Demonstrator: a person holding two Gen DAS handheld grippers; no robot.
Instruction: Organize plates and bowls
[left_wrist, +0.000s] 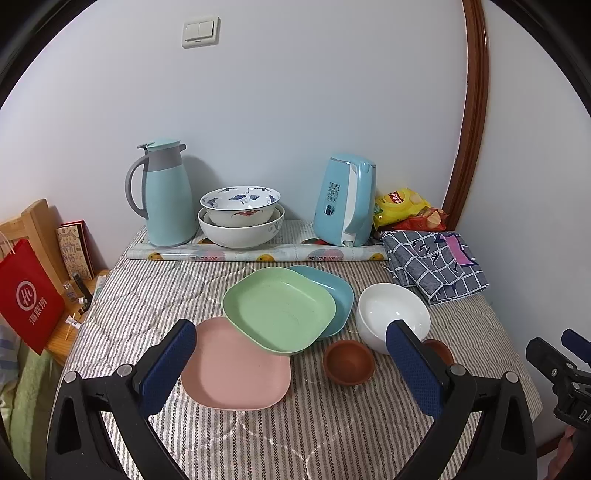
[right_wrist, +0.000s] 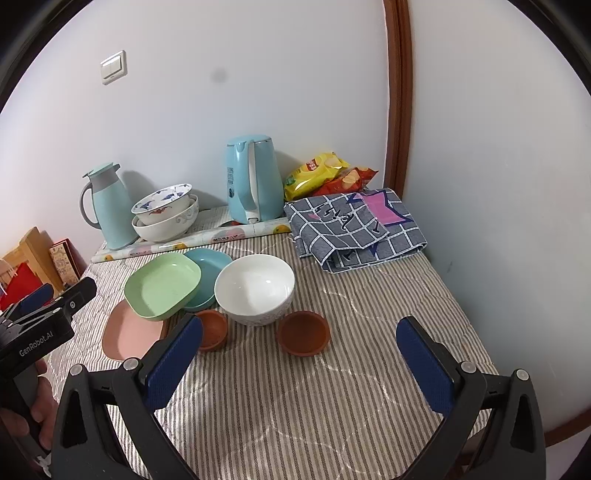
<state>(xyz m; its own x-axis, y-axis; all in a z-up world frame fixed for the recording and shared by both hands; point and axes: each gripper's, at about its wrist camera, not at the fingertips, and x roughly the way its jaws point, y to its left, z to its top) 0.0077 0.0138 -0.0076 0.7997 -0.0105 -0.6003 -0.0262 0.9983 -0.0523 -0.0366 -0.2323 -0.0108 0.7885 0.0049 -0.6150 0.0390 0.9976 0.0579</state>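
on the striped bench (left_wrist: 295, 424), from the left: a pink plate (left_wrist: 236, 369), a green plate (left_wrist: 279, 310) overlapping it and a blue plate (left_wrist: 332, 291), a white bowl (left_wrist: 391, 314), and two small brown bowls (right_wrist: 212, 328) (right_wrist: 303, 332) in front. left tongs (left_wrist: 291, 365) and right tongs (right_wrist: 299, 362) both hover released, grasping nothing.

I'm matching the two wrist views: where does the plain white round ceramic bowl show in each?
Left wrist: plain white round ceramic bowl right of centre, partly behind the left gripper's right finger.
Right wrist: centre, right of the green square plate.
Shared landmark: light blue electric kettle by the wall.
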